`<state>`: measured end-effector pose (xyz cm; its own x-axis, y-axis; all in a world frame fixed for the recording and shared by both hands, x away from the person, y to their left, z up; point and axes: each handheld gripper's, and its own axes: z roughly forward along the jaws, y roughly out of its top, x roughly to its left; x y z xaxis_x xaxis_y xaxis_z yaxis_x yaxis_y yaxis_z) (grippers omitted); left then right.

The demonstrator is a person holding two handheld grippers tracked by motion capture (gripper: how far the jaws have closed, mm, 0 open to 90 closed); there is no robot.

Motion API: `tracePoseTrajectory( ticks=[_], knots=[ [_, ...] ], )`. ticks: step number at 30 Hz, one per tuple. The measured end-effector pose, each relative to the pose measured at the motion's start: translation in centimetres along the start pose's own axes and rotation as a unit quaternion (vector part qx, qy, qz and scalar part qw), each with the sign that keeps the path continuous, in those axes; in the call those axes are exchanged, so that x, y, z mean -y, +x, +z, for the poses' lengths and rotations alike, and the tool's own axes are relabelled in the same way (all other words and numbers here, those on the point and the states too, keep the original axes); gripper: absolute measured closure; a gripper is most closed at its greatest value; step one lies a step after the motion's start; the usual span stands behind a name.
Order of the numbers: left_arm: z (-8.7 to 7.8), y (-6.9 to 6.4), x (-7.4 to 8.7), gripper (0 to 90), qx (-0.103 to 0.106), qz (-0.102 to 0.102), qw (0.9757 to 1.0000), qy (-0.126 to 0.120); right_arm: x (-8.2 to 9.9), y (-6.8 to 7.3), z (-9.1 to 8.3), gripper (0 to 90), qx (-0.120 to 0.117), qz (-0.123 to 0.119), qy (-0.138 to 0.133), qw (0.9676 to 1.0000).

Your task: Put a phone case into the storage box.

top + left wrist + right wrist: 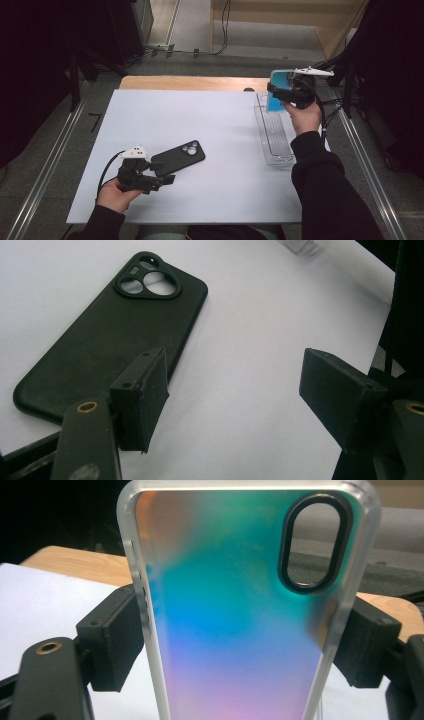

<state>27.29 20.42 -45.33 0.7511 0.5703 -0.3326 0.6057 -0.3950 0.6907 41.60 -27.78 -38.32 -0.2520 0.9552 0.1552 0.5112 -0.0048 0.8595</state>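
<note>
**Iridescent case held over the tray's far end; black case beside the idle left gripper**

The right gripper point(286, 95) is clamped on an iridescent phone case point(235, 610), its two pads pressing the case's frosted long edges from either side. The case stands upright in the grip, camera cut-out at the top, so its long axis runs up along the jaws. In the high view it hangs at the far right of the table, above the far end of the clear plastic tray point(274, 145).

The tray is a long, narrow trough whose length runs from the far edge toward the person. That is the relation the next move seems to turn on: the case's long axis points up, the tray's runs level along the table, so the case would have to be tipped flat and lined up lengthwise to settle inside. The right hand is the nearer one by far.

The left gripper point(150, 177) rests low at the near left with its jaws apart and nothing between them. A black phone case point(110, 335) lies flat on the white table top point(200, 120), back up, just beyond and to one side of the jaws, one pad close to its long edge.
</note>
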Motion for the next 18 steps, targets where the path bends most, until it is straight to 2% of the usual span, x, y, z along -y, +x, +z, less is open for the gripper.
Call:
tracePoseTrajectory(
  ticks=[6, 12, 15, 18],
  knots=[
    [0.1, -0.1, 0.0, 27.3, 0.000, 0.005, 1.0000, 0.000, -0.2, -0.9, 2.6, 16.4, 0.000, 0.012, 0.003, 0.9999],
    [0.2, -0.2, 0.0, 27.3, 0.005, 0.006, 1.0000, 0.001, 0.2, -1.7, 4.6, 16.4, 0.012, 0.025, 0.005, 0.9996],
    [0.3, -0.2, 0.1, 27.3, 0.008, 0.003, 1.0000, 0.004, 0.7, -1.9, 5.6, 16.3, 0.013, 0.038, 0.022, 0.9990],
    [0.3, -0.2, 0.1, 27.3, 0.012, 0.005, 0.9999, 0.004, 1.3, -1.8, 6.7, 16.2, 0.024, 0.028, 0.039, 0.9986]
  ],
)
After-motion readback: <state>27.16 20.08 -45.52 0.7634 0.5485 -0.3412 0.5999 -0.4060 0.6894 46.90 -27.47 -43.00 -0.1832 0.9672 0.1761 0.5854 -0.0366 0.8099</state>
